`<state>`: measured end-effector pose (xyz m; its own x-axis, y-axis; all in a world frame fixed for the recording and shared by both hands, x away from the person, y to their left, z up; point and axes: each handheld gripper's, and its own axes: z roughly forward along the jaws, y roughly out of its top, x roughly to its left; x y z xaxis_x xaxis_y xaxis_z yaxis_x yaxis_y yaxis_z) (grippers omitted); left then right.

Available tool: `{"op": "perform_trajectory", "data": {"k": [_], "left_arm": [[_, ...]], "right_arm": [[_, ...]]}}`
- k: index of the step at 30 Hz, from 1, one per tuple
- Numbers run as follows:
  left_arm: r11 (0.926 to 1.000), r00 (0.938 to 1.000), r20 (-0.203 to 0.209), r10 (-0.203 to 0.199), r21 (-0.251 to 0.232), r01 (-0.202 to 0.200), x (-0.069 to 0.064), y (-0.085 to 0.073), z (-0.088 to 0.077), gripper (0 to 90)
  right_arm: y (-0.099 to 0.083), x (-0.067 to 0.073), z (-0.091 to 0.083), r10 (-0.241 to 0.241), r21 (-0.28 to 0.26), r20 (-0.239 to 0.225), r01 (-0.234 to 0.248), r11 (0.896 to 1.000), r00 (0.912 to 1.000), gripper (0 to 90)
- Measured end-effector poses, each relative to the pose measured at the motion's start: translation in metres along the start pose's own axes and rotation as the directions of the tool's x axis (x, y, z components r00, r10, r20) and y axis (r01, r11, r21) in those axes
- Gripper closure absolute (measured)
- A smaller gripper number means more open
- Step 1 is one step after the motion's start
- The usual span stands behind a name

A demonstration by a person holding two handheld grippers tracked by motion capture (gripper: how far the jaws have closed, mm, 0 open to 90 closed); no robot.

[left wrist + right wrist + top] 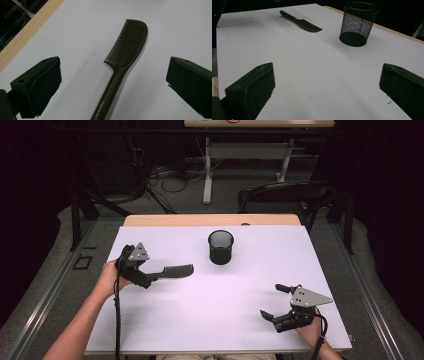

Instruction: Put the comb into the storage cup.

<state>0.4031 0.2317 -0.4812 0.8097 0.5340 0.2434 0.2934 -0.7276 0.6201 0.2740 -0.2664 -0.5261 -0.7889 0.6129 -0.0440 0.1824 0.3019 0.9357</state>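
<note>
The flat white table top [215, 305] has lots of bare room in the middle and at the 6 o'clock side. A strip of light wood [210, 220] runs along its far edge at 12 o'clock.

The long dark brown plastic comb [172, 271] lies flat on the white top at about 9 o'clock. Its long line runs from 9 o'clock to 3 o'clock. The end with the teeth points to 3 o'clock, and the handle points to 9 o'clock, at the left gripper [142, 279].

The left gripper's jaws are spread wide, one on each side of the handle, not touching it.

The round black wire mesh cup [220, 247] stands upright near 12 o'clock, apart from the comb.

The right gripper [275, 302] sits at about 4 o'clock, close to the near edge. Its jaws are wide apart and hold nothing.
</note>
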Motion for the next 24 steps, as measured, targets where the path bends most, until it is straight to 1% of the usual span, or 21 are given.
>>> {"op": "perform_trajectory", "data": {"k": [3,4,6,11,13,15,17,18,20,24], "left_arm": [[0.9997,0.9998,0.003,0.018,0.018,-0.018,0.002,0.0,0.002,0.1],[0.9991,0.9997,0.005,0.026,0.033,-0.026,0.003,0.0,0.003,0.1],[0.9985,0.9993,0.007,0.037,0.039,-0.038,0.004,0.0,0.005,0.1],[0.9975,0.9987,0.016,0.047,0.052,-0.048,0.006,-0.002,0.01,0.1],[0.9967,0.9983,0.026,0.052,0.061,-0.053,0.007,-0.002,0.012,0.1],[0.9946,0.9974,0.026,0.067,0.078,-0.069,0.007,-0.002,0.014,0.1],[0.9925,0.9958,0.04,0.082,0.088,-0.085,0.008,-0.001,0.016,0.2],[0.9912,0.9952,0.037,0.09,0.094,-0.093,0.008,-0.001,0.017,0.1],[0.9892,0.9937,0.049,0.101,0.101,-0.106,0.009,-0.001,0.018,0.1],[0.9878,0.9925,0.057,0.108,0.107,-0.113,0.009,-0.002,0.022,0.1]], "right_arm": [[0.0,0.0,0.0,0.0,0.001,0.001,0.0,1.0,1.0,0.0],[0.0,0.0,0.0,-0.001,0.002,0.002,0.001,1.0,1.0,0.0],[0.0,0.0,0.0,-0.002,-0.002,0.001,0.002,1.0,1.0,0.0],[-0.001,0.0,0.002,0.002,0.01,-0.001,-0.002,1.0,1.0,0.0],[-0.001,0.0,0.002,0.002,0.012,-0.001,-0.002,1.0,1.0,0.0],[-0.001,0.0,0.001,0.0,0.01,-0.003,0.0,1.0,1.0,0.0],[-0.001,0.0,0.001,0.003,0.009,-0.004,-0.003,1.0,1.0,0.0],[-0.001,0.0,0.001,0.001,0.01,-0.005,-0.001,1.0,1.0,0.0],[-0.001,0.0,0.002,0.0,0.012,-0.006,0.0,1.0,1.0,0.0],[-0.001,0.0,0.002,0.0,0.014,-0.01,0.0,1.0,0.9999,0.0]]}}
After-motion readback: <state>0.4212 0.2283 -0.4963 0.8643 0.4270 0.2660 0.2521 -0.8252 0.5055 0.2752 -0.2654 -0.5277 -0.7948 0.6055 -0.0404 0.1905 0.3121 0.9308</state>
